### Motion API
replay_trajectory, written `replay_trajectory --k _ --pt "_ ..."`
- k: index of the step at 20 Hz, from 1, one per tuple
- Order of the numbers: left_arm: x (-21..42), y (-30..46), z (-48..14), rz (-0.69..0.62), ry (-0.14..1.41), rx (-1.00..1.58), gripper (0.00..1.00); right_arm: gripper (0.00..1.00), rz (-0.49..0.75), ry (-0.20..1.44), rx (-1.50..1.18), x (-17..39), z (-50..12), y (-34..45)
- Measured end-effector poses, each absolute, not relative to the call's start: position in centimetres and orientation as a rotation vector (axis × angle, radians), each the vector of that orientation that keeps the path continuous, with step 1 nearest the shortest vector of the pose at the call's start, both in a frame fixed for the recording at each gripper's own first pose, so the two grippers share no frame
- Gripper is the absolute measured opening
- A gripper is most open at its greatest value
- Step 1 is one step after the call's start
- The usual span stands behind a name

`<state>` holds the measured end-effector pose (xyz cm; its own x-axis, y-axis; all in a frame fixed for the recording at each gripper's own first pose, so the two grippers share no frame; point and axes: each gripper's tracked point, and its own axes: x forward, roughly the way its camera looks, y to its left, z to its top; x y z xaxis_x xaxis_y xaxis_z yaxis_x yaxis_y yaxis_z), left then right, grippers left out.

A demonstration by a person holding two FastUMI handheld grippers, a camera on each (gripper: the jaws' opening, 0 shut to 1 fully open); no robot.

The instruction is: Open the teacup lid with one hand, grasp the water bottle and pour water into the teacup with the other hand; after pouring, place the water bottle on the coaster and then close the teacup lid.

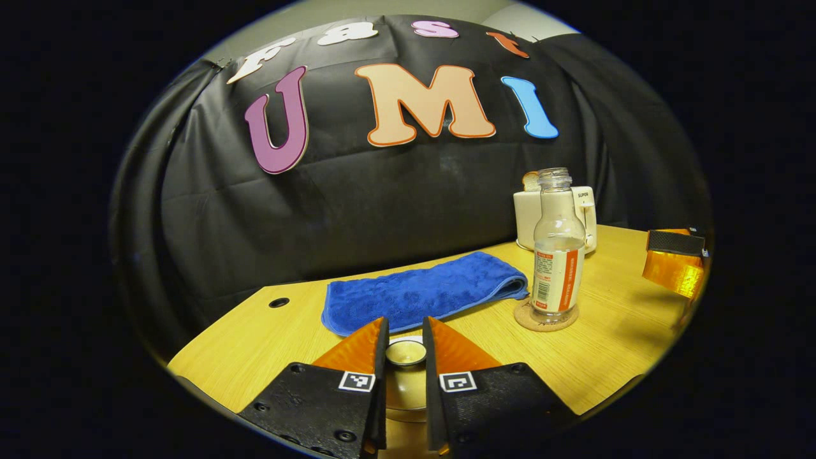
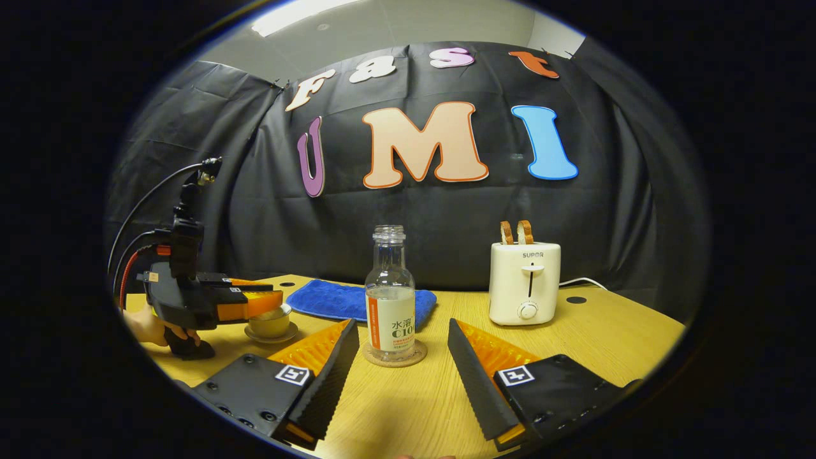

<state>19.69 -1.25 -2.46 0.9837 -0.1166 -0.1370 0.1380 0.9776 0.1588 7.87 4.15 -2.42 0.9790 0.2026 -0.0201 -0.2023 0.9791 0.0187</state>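
low in the left gripper view, left tool (image 1: 406, 344) clamped on teacup lid (image 1: 406, 352). centre of the right gripper view, right tool (image 2: 401, 347) spread apart before water bottle (image 2: 389, 299) standing on coaster (image 2: 394, 357).

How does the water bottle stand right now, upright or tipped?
Upright. The water bottle stands capless on the coaster, between the right gripper's open jaws, untouched.

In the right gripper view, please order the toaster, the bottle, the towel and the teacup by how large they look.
1. Toaster and towel: similar, so I do not rank them; the bottle hides part of the towel.
2. Bottle, nearer the camera.
3. Teacup, clearly smallest.
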Motion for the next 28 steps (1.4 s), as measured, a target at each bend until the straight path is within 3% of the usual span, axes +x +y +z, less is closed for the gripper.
replay_trajectory --k 7,8,9,11,15,19,22,27,28 --pt "19.4 -1.3 -2.3 -0.137 0.118 0.157 0.28 0.94 0.204 0.022 0.017 7.9 -2.3 4.2" --pt "19.3 -1.5 -2.0 -0.147 0.105 0.156 0.32 0.9 0.204 0.022 0.017 7.8 -2.4 4.2" --pt "19.1 -1.6 -1.8 -0.156 0.087 0.155 0.35 0.94 0.204 0.022 0.017 7.8 -2.4 4.2" --pt "18.7 -1.6 -1.1 -0.157 0.046 0.16 0.54 0.94 0.204 0.022 0.017 7.8 -2.4 4.2" --pt "18.1 -1.4 -0.4 -0.136 -0.003 0.181 0.6 0.87 0.204 0.022 0.017 7.8 -2.4 4.2" --pt "16.5 -0.4 -0.2 -0.112 -0.005 0.143 0.79 0.94 0.211 0.022 0.017 7.5 -2.3 4.2" --pt "14.3 0.8 -0.1 -0.091 -0.008 0.069 0.9 0.9 0.208 0.022 0.017 7.1 -2.4 3.9" --pt "10.2 2.4 -0.3 -0.05 -0.008 -0.007 1.0 0.94 0.179 0.022 0.015 6.2 -2.3 3.1" --pt "9.4 2.5 -0.2 -0.043 -0.006 -0.007 0.95 0.9 0.169 0.021 0.015 5.9 -2.3 2.9"
